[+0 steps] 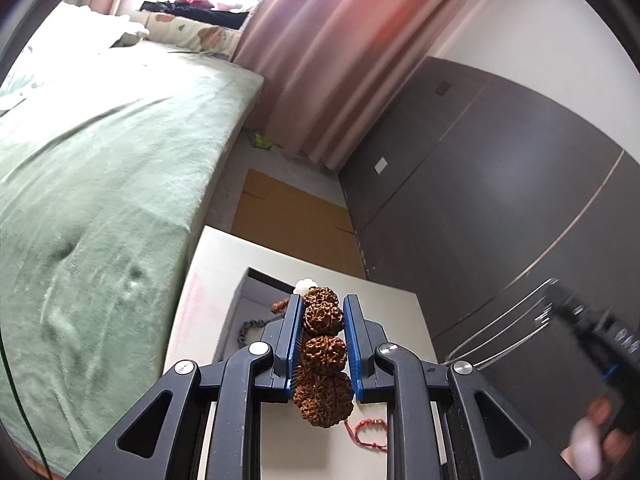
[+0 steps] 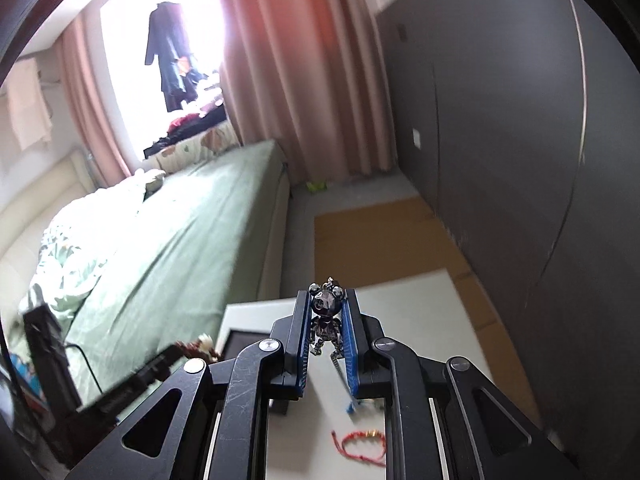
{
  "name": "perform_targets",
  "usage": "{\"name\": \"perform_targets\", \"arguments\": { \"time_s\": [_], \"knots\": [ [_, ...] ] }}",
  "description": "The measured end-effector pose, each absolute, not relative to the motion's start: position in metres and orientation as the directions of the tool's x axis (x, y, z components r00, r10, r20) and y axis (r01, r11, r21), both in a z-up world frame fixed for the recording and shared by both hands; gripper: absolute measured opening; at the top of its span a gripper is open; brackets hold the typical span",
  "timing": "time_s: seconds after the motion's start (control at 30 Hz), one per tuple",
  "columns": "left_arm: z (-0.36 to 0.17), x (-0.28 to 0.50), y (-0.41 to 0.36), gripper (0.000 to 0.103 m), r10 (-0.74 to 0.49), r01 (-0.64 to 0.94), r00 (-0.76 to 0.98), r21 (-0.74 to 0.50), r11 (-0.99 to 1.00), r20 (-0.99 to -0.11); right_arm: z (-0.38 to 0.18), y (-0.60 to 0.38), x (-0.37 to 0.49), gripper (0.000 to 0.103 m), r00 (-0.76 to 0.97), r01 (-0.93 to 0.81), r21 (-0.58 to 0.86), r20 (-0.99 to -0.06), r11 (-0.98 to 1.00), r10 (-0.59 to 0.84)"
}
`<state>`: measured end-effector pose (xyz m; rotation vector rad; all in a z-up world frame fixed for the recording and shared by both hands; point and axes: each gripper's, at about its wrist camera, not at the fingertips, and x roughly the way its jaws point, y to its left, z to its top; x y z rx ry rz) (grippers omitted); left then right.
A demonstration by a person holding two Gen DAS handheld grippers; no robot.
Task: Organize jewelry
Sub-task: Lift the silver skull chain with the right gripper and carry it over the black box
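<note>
From my left wrist camera, my left gripper [image 1: 322, 334] has its jaws clamped on a bracelet of big knobbly brown beads [image 1: 323, 354], which runs lengthwise between the blue pads, with a pale carved bead [image 1: 303, 286] poking out past the tips. I hold it in the air above the white desk [image 1: 208, 280]. Just beyond my tips an open box [image 1: 256, 300] sits on the desk, with a dark beaded strand [image 1: 250, 326] lying inside. Below my jaws, a thin red string bracelet [image 1: 366, 434] rests on the desk. To the left is the green-covered bed [image 1: 100, 168]; at the far right edge my right gripper [image 1: 588, 320] shows as a blur, its jaws unreadable here.

From my right wrist camera, my right gripper [image 2: 327, 322] has its jaws pinched on a small dark metal bear pendant [image 2: 326, 308], head up at the tips, with its chain [image 2: 338, 364] hanging down between the pads. It too is in the air over the desk [image 2: 424, 320]. The red string bracelet [image 2: 360, 446] lies on the desk beneath me, and the box [image 2: 244, 340] is to the left. My left gripper [image 2: 160, 364] blurs in at the lower left, with the brown beads [image 2: 188, 348] at its tip.
</note>
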<state>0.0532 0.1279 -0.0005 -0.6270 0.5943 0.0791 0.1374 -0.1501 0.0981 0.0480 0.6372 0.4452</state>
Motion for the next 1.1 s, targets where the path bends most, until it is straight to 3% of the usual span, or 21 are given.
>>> {"name": "perform_targets", "arguments": {
  "time_s": [0.3, 0.77, 1.1],
  "knots": [
    [0.004, 0.043, 0.160, 0.021, -0.093, -0.263, 0.848, -0.567, 0.781, -0.522, 0.161, -0.104, 0.133, 0.016, 0.742, -0.458, 0.087, -0.510, 0.885, 0.435],
    [0.000, 0.041, 0.194, 0.021, -0.073, -0.298, 0.856, -0.603, 0.740, -0.512, 0.132, -0.040, 0.141, 0.016, 0.682, -0.530, 0.088, -0.547, 0.844, 0.485],
    [-0.007, 0.057, 0.208, 0.021, -0.071, -0.312, 0.852, -0.611, 0.727, -0.519, 0.172, -0.022, 0.147, 0.016, 0.708, -0.555, 0.067, -0.486, 0.829, 0.513]
  ]
}}
